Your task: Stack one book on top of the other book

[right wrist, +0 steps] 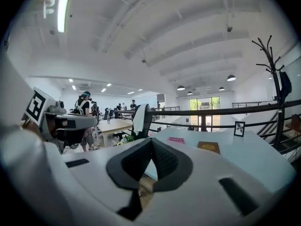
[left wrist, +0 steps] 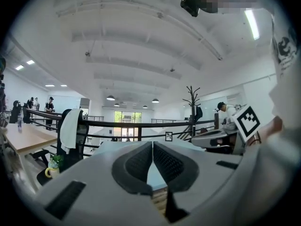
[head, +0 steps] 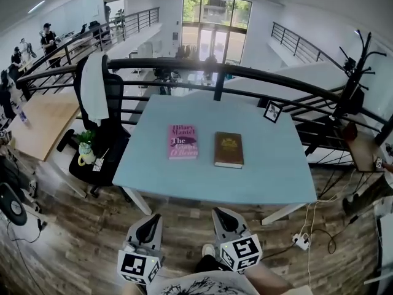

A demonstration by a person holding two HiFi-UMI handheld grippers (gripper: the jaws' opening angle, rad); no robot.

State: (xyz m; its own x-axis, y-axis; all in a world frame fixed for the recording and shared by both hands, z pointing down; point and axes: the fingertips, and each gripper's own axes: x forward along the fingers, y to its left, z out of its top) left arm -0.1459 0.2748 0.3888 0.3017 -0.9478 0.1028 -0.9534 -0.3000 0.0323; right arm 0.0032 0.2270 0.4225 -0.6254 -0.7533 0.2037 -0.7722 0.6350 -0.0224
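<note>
pink paperback book [head: 183,142] beside brown hardcover book [head: 229,149], apart, flat on pale blue worktop [head: 276,171] | left gripper [head: 147,233] jaws closed, empty | right gripper [head: 226,222] jaws closed, empty

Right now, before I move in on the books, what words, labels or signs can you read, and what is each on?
"Hilary Mantel": top of the cover of the pink book.
"The Giant, O'Brien": lower on the same cover.
Gold emblem and lettering on the brown book: too small to read.
The framed picture: too small to read.
The left marker cube and right marker cube: black-and-white square patterns, no words.
</note>
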